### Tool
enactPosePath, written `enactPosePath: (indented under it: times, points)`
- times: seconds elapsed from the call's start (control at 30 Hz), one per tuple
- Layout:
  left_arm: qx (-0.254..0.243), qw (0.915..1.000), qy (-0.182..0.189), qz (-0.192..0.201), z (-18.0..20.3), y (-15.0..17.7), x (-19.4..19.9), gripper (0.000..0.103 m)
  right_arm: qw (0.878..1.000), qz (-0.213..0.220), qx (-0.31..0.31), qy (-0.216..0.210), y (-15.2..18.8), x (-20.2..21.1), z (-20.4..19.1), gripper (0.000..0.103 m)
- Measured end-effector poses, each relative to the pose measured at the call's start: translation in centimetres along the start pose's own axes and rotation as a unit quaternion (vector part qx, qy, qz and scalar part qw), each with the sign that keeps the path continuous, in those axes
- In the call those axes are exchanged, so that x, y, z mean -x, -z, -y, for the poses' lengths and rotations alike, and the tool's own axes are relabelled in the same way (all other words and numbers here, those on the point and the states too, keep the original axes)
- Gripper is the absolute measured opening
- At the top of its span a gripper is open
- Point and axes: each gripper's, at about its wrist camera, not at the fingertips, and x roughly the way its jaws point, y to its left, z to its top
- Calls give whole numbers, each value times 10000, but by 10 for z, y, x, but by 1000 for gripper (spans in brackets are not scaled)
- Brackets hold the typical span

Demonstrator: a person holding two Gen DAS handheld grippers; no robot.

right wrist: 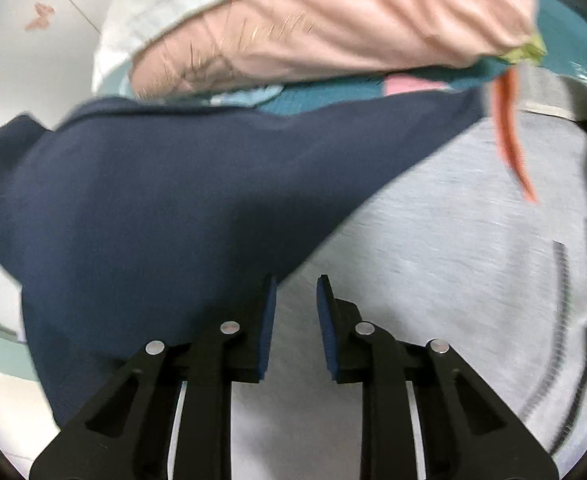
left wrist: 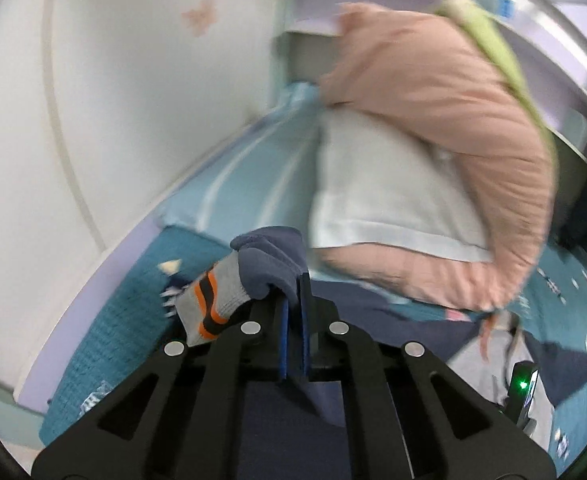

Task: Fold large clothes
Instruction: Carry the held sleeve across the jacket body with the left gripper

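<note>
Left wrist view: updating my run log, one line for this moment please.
left tongs: shut on navy sleeve cuff | right tongs: open over grey garment

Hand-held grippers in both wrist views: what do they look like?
Both match: the left hand-held gripper and right hand-held gripper have matte black angular linkage arms with triangular cutouts, round silver pins at the joints, and blue pads inside the fingers. No cables, markings or sleeves show.

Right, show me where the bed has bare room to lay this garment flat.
Bare room: the teal patterned bedspread between the lilac bed edge and the navy-and-grey garment, and a strip at the far right. Crowded: the head end, where the pink quilt and pale pillow are piled.
</note>
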Motion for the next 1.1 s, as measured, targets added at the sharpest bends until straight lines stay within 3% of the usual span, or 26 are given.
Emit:
enactPosePath:
  times: [0.2, 0.33, 0.4, 0.5, 0.63, 0.73, 0.8, 0.93, 1.0, 1.07, 1.1]
  points:
    - [-988, 9935, 542, 161, 119, 15, 21, 5, 9979, 603, -231, 83, 25, 94, 68, 20]
    - [-1491, 9843, 945, 56, 203, 44, 14, 5, 9960, 739, -257, 424, 47, 143, 109, 20]
    - [-1751, 9781, 1125, -3, 248, 64, 6, 5, 9928, 873, -217, 793, 69, 172, 133, 20]
    - [-2074, 9694, 1294, -209, 309, 100, -11, 5, 9887, 1070, -504, 917, 87, 189, 168, 20]
    - [-2236, 9589, 1545, -819, 383, 148, -49, 5, 9827, 1150, -940, 1109, 100, 197, 214, 20]
    - [-2301, 9507, 1658, -1257, 427, 184, -74, 5, 9804, 1192, -1006, 1202, 102, 204, 239, 20]
    - [-2462, 9467, 1558, -1377, 450, 207, -83, 5, 9789, 1242, -1114, 1181, 98, 205, 251, 20]
    - [-2947, 9309, 1485, -1568, 482, 248, -87, 6, 9768, 1270, -1244, 1198, 95, 212, 270, 22]
    - [-3118, 9241, 1475, -1647, 485, 259, -85, 17, 9759, 1299, -1280, 1199, 97, 216, 277, 22]
    - [-3146, 9203, 1617, -1671, 479, 262, -76, 42, 9748, 1302, -1377, 1174, 97, 218, 283, 23]
    - [-3122, 9206, 1660, -1658, 475, 262, -72, 47, 9738, 1303, -1468, 1146, 97, 218, 286, 26]
